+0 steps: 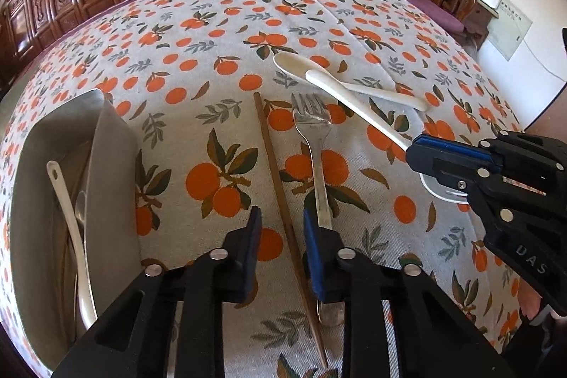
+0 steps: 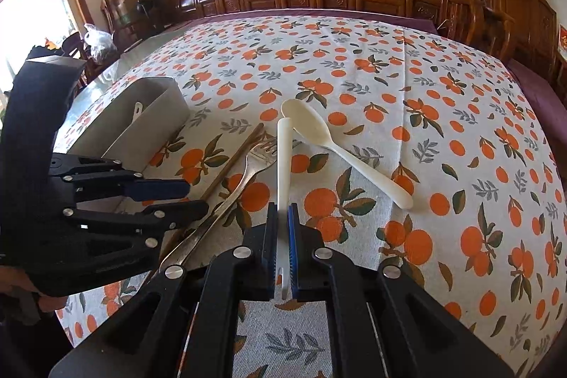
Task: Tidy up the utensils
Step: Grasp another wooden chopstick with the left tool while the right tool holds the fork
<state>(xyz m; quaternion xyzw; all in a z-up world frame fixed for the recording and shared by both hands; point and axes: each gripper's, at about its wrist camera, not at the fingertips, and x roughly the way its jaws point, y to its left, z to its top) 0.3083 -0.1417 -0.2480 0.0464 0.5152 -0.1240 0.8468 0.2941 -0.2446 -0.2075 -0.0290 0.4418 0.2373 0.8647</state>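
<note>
- Fingers of the right gripper pinch a white spoon at lower centre, near its bowl; it looks light, stiff and slippery.
- Left gripper fingers stand narrowly apart around a chopstick beside the fork.

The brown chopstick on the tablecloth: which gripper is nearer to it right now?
Left. The left gripper is open with the chopstick running between its fingers. The right gripper is off to the side, shut on a white spoon.
</note>
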